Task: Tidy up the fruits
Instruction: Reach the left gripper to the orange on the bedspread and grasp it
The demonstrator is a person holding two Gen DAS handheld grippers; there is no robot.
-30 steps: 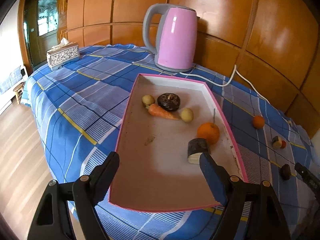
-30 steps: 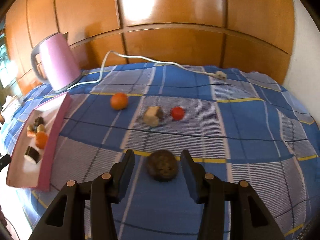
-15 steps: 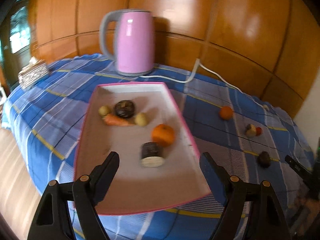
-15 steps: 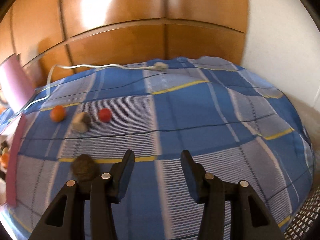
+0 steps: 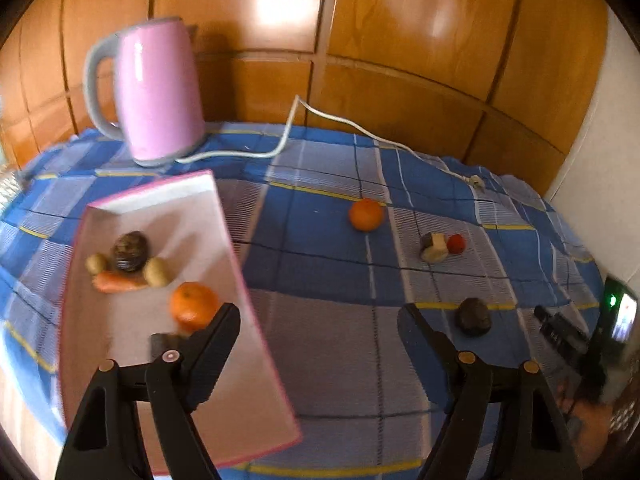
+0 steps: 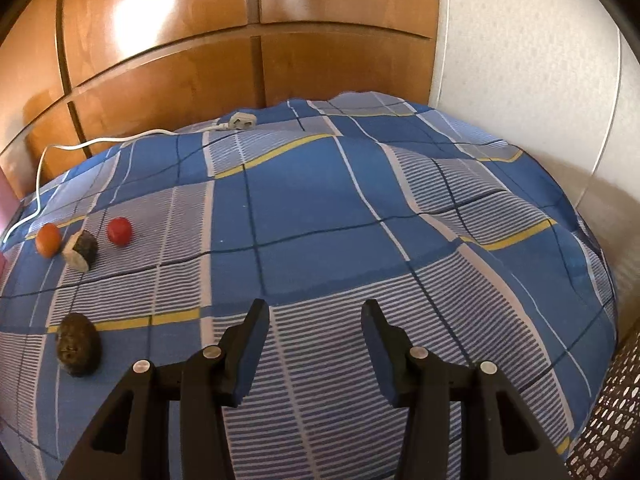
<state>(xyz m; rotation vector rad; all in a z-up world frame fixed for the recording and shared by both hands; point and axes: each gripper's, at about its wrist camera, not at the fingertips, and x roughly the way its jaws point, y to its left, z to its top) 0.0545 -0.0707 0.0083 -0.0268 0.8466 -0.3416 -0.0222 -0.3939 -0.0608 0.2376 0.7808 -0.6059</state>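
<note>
Left claw [image 5: 320, 330] hangs wide and empty over the pink tray's [image 5: 240, 256] right rim, its jaws having just narrowed slightly. Right claw [image 6: 316, 322] stands partly open, holding nothing, above bare plaid cloth [image 6: 320, 208]. Loose on the cloth: orange [image 5: 365, 215], tomato [image 5: 456, 243], dark round fruit [image 5: 474, 316].

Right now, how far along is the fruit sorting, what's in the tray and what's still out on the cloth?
Partly done. The pink tray holds an orange, a carrot, a dark round fruit and others. Nothing is in hand: the left claw and right claw are both open and empty. On the cloth remain a small orange, a cut piece, a red fruit and a dark brown fruit.
</note>
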